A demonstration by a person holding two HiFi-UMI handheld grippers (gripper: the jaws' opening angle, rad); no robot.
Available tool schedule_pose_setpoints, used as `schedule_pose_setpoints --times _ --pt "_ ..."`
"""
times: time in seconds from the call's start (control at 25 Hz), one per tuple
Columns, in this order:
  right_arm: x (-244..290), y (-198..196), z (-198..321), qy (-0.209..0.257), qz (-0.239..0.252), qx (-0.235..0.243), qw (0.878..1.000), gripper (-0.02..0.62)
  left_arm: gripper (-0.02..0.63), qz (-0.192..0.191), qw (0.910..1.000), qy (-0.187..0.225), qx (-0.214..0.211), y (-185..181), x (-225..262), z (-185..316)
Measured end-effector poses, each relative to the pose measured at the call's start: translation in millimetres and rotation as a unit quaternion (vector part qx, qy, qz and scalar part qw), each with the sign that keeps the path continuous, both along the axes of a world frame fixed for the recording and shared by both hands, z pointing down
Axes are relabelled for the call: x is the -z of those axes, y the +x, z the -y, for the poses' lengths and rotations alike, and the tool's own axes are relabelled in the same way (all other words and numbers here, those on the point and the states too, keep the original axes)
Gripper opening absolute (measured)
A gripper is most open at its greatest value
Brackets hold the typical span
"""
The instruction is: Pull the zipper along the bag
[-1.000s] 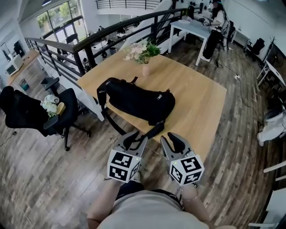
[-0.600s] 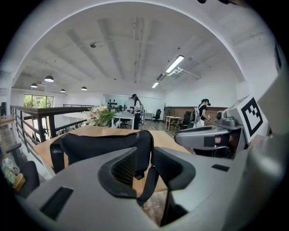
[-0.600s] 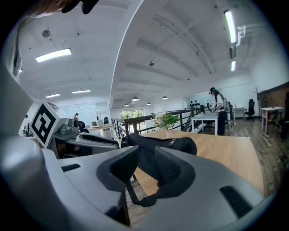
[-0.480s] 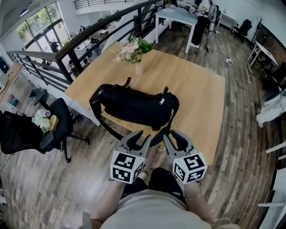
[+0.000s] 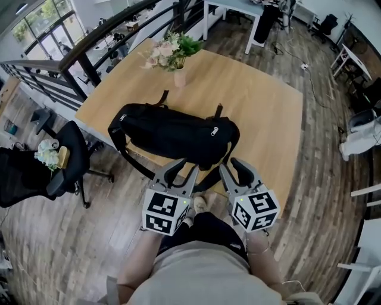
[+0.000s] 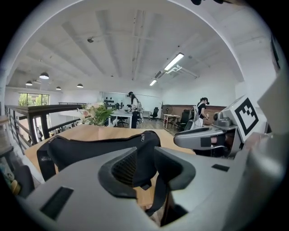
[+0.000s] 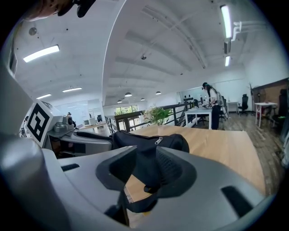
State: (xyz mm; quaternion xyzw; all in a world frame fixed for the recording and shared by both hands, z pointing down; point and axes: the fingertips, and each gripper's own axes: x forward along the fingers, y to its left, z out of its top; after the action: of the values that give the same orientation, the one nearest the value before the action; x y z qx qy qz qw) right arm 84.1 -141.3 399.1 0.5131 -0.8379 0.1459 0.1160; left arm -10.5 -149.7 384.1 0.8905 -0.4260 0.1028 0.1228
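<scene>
A black bag (image 5: 172,134) lies along the near side of the wooden table (image 5: 262,113), and one strap hangs over the edge. A silver zipper pull (image 5: 212,132) shows on top near its right end. My left gripper (image 5: 181,173) and right gripper (image 5: 236,170) hover side by side at the table's front edge, just short of the bag and not touching it. In the left gripper view the left gripper (image 6: 146,168) stands open with the bag (image 6: 90,151) beyond. The right gripper (image 7: 146,170) has its jaws opening, nothing between them, and the bag (image 7: 144,140) ahead.
A vase of flowers (image 5: 172,53) stands at the table's far side. A black office chair (image 5: 36,173) sits on the floor to the left, beside a dark railing (image 5: 89,50). A white desk (image 5: 238,9) stands behind the table.
The view has closed in on the table, so the bag sits nearer and more square-on. Both grippers have come up to the table's front edge, still holding nothing.
</scene>
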Motion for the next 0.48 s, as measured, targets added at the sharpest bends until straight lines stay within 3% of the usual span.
schedule_pose_setpoints --times 0.28,0.48 --pt "-6.1 18.4 46.8 -0.015 0.016 -0.006 1.0 0.129 0.127 0.019 0.9998 0.004 -0.009 19.8 -0.9 45.2" --pt "-14.3 26.3 72.7 -0.036 0.053 -0.003 0.998 0.186 0.126 0.043 0.9989 0.011 -0.015 31.7 -5.0 71.0"
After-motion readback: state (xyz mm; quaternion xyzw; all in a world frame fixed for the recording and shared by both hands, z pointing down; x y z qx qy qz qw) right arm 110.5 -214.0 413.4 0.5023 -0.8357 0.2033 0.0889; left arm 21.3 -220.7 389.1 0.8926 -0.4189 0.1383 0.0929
